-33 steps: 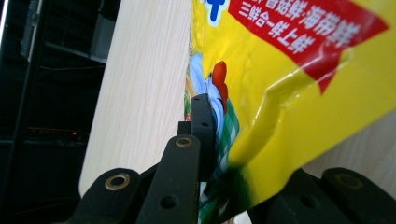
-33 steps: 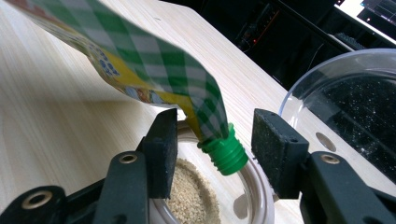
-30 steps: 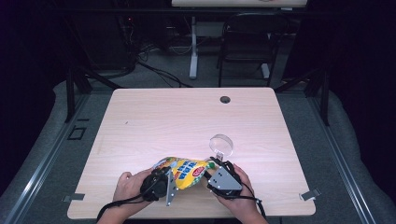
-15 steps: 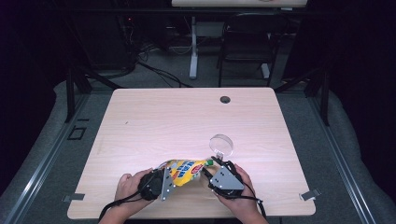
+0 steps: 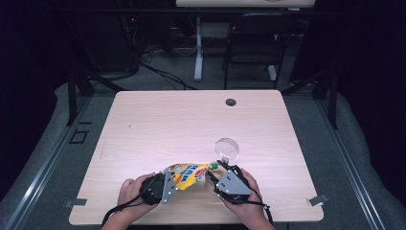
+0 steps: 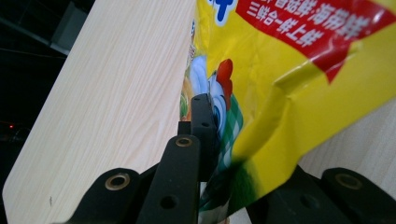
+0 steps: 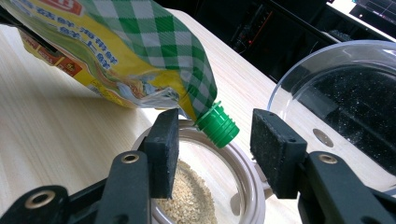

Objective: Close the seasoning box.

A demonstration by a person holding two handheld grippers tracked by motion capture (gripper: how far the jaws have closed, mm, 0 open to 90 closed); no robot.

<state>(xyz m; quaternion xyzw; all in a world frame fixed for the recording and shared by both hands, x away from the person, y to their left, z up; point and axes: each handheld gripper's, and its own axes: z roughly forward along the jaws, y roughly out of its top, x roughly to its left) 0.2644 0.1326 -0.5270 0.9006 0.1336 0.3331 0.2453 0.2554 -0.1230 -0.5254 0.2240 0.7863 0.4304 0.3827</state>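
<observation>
Over the round bowl (image 7: 247, 179) of granules, the left hand-held gripper (image 6: 205, 140) pinches a glossy crinkled pouch (image 6: 289, 93).

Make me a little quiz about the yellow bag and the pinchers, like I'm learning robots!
1. True or false: the left gripper has its fingers shut on the yellow pouch.
2. What colour is the pouch's screw cap?
A) red B) green C) blue
3. Fill in: between the right gripper's fingers, under the cap, sits a round container holding pale ____.

Key
1. True. In the left gripper view the fingers pinch the pouch's bottom edge.
2. B. The cap sits between the open fingers, untouched.
3. Granules, like coarse powder. A clear lid lies beside it on the table.
</observation>
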